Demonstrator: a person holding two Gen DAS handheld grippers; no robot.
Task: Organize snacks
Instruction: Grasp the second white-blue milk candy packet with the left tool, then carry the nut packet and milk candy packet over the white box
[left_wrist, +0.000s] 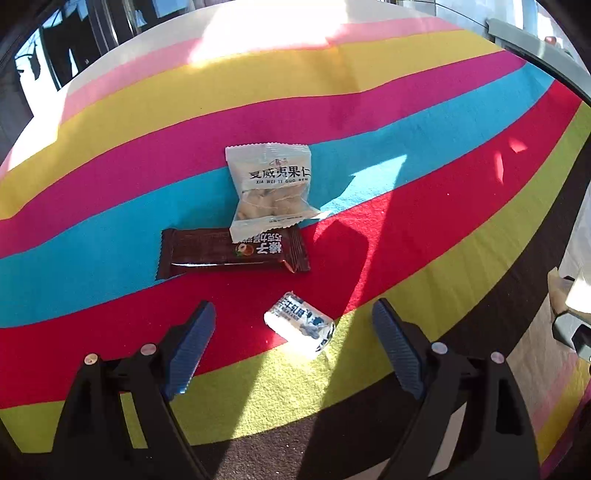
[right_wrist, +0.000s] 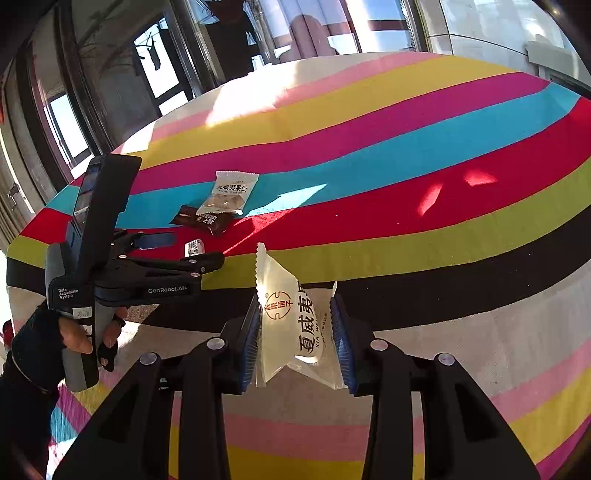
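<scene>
Left gripper, jaws spread, straddles the small white candy, long axis skewed to them; right gripper pinches a nut packet.

My left camera sits just behind my left claw, looking steeply down along its fingers, close over the striped cloth. My right camera looks forward along my right claw from farther back and shallower, taking in the windows beyond, I think. Both share the patch ahead of my left claw: the white nut packet, brown bar and small white candy.
</scene>
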